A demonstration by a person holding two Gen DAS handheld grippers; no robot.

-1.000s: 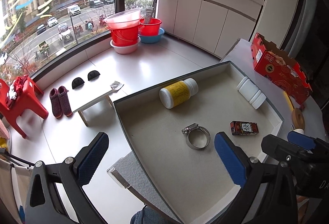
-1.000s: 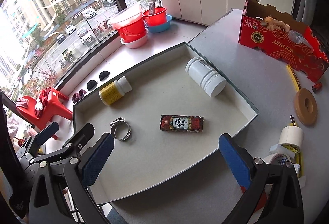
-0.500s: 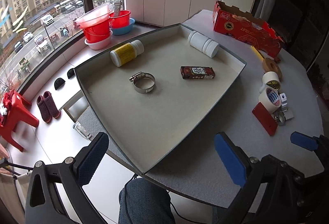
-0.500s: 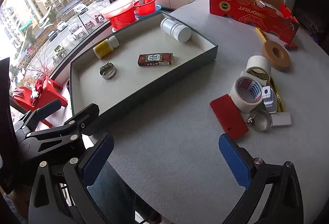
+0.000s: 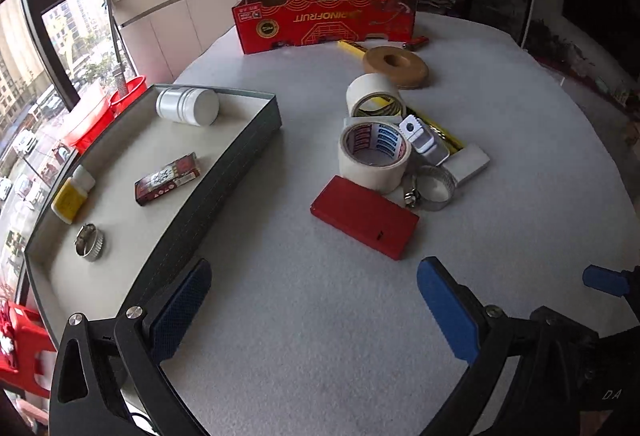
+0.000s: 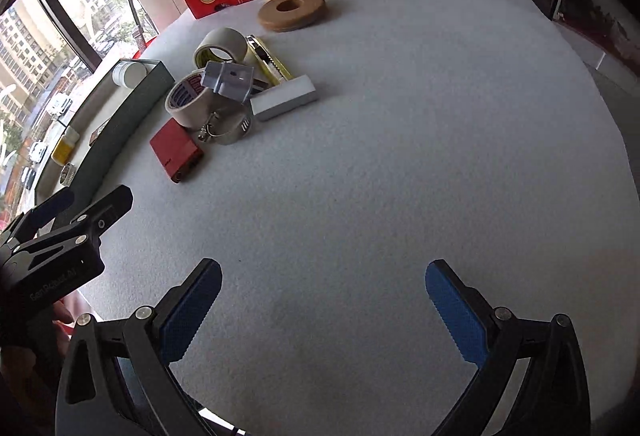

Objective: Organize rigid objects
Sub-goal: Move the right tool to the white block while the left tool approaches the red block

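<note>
A grey tray (image 5: pixel 224 172) at the left holds a white jar (image 5: pixel 188 106), a dark red small box (image 5: pixel 166 178), a yellow bottle (image 5: pixel 72 194) and a hose clamp (image 5: pixel 91 242). On the table to its right lie a red flat box (image 5: pixel 364 216), a tape roll (image 5: pixel 374 150), a second hose clamp (image 5: pixel 434 188), a white block (image 5: pixel 468 162) and a white clip (image 5: pixel 420 136). My left gripper (image 5: pixel 312 310) is open and empty near the tray's corner. My right gripper (image 6: pixel 320 310) is open and empty over bare table, right of the pile (image 6: pixel 224 92).
A red cardboard fruit box (image 5: pixel 324 18) stands at the far table edge. A brown tape disc (image 5: pixel 394 64), another white tape roll (image 5: pixel 374 94) and a yellow utility knife (image 6: pixel 268 60) lie before it. The window and floor lie past the tray to the left.
Both grippers have swung right, away from the tray, and now face the pile of loose objects on the table. Both stay open and empty.
</note>
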